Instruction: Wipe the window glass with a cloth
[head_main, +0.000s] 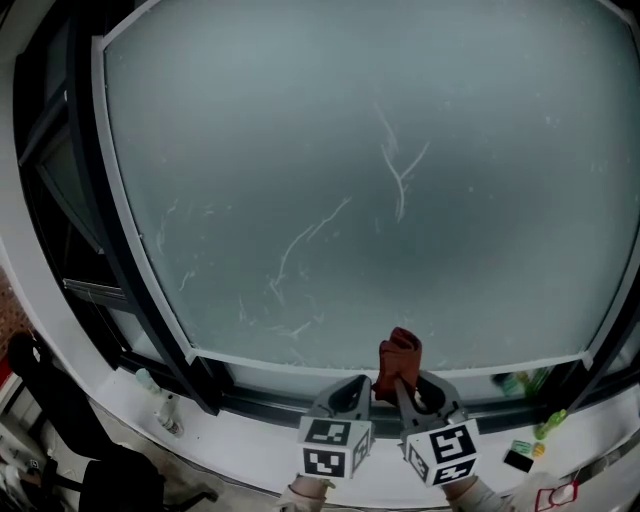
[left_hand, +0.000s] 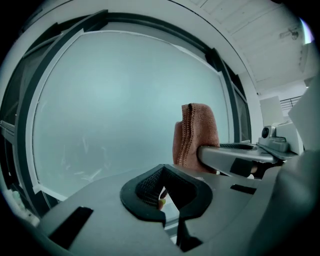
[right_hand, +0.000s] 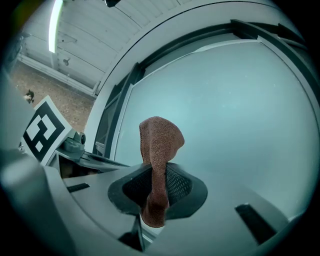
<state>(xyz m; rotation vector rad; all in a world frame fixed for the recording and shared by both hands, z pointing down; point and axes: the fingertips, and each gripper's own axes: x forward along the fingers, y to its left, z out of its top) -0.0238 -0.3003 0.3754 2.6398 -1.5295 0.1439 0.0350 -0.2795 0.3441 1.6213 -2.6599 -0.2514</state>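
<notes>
A: Where is the cloth?

B: It is pinched in the right hand-held gripper, whose jaws are clenched on its lower part. It is rust-brown and stands as a narrow strip.

A: Which way does it point?

B: Its long axis runs along the jaws. The free end points away from the hand-held gripper toward the window glass, and its tip is folded over. A short tail hangs out behind the pads.

A: Does it touch the pane?

B: I cannot tell. In the head view it sits at the pane's bottom edge, right of centre.

A: And the left hand-held gripper?

B: It is just beside the right one, with its jaws closed together and nothing between them.

A: What about the glass?

B: It is hazy, with pale streaks, in a dark frame above a white sill.
</notes>
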